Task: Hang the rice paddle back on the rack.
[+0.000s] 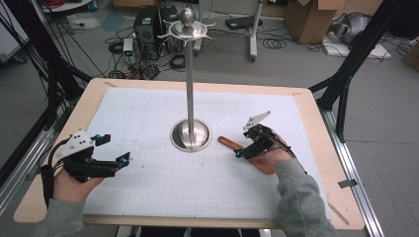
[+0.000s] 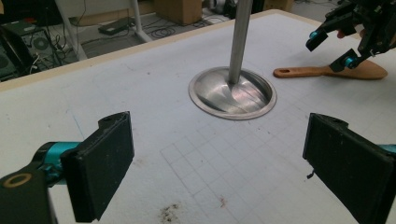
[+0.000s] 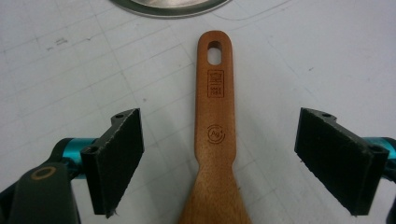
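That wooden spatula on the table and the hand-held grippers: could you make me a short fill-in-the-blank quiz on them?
1. The wooden spatula lies flat between the open jaws of the ____ hand-held gripper.
2. The hole in the spatula's handle points toward the round base of the ____ stand.
3. The left hand-held gripper holds ____.

Missing words: right; metal; nothing

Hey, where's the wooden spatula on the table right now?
The wooden spatula lies flat on the white mat, right of the steel stand's base in the high view. Its holed handle points toward that base, and the right claw straddles it, open.
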